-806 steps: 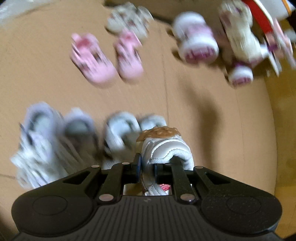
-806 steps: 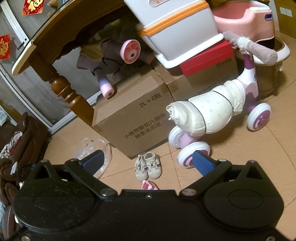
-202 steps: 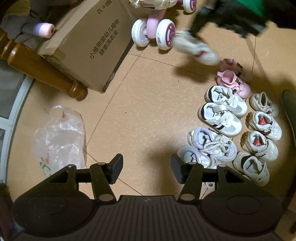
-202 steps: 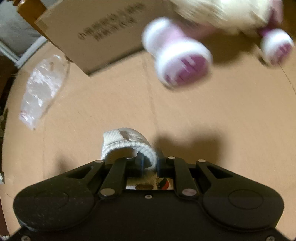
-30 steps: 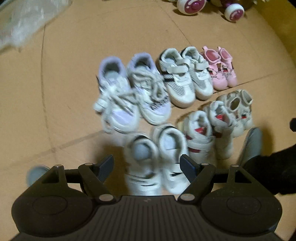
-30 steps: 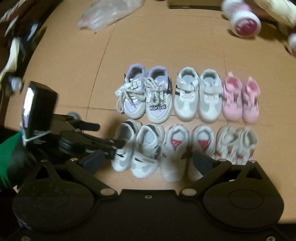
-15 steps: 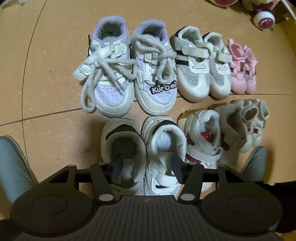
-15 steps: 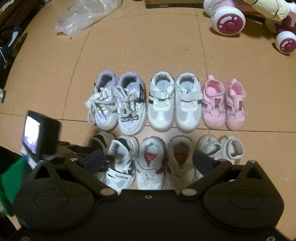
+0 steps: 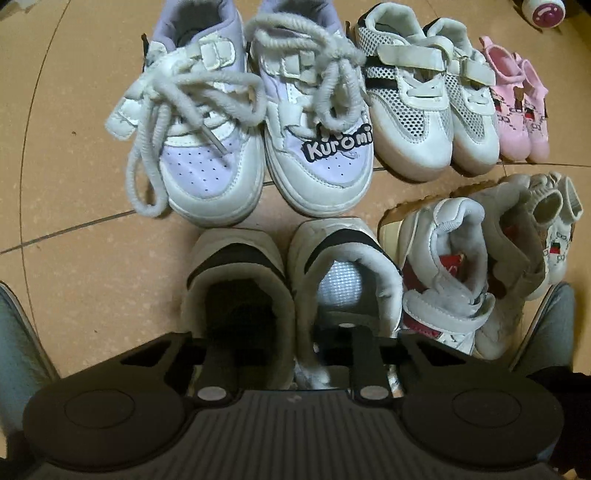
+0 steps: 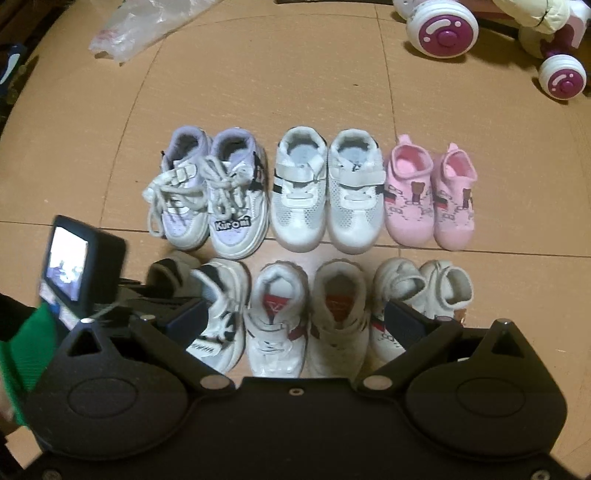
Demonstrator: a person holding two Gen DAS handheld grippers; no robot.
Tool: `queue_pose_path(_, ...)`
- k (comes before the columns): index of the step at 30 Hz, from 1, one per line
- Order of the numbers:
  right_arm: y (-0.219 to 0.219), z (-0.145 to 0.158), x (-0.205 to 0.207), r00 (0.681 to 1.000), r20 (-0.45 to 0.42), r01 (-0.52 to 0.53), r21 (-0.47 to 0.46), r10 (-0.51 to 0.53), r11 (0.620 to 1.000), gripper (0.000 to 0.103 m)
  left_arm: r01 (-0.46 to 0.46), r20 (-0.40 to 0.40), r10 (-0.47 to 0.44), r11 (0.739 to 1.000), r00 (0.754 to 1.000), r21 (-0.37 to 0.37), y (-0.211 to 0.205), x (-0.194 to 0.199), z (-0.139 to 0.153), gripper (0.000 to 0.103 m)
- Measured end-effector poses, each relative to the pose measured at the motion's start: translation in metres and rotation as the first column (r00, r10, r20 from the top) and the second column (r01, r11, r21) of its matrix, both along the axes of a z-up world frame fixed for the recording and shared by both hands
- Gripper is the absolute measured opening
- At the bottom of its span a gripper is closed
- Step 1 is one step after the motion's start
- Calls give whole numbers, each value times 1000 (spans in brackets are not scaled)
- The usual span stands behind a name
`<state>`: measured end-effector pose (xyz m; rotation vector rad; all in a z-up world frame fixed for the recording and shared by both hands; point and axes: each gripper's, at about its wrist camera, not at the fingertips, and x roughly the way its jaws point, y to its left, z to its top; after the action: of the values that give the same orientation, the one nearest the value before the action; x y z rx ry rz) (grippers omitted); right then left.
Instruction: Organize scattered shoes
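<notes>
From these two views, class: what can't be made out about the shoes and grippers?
1. Left gripper: in the left view its fingertips are sunk inside the black-trimmed pair, so its grip is unclear.
2. Front row: in the right view the toes are hidden behind the right gripper.
3. Screen: in the right view the image is blurred.
4. Toy: in the right view it is cut off by the top edge.

Left gripper (image 9: 282, 350), seen from its own wrist camera: lowered close to the floor, fingers moderately parted, tips in shadow and hard to make out. Right gripper (image 10: 295, 319): held higher, angled downward, blue-padded fingers (image 10: 186, 319) spread wide with nothing between them. The left gripper's body appears at lower left in the right view.
</notes>
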<state>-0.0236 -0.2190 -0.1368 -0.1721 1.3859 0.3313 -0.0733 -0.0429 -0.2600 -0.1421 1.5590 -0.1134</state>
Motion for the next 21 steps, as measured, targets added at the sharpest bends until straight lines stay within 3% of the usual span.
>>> queue_pose_path(7,17,3,0,999,27,-46,-31,47,998,103,-3,6,3,1000,1000,-7,15,-12,27,13)
queue_pose_path(13,25,5,-2,996,52,-71,-45,74,996,103,-15,40,16,1000,999,-11,33,-15,67,13)
queue_pose_path(21,5,14,6,994,96,51,82,-58,995,103,-7,121,10,1000,993,-21,48,1,111,13)
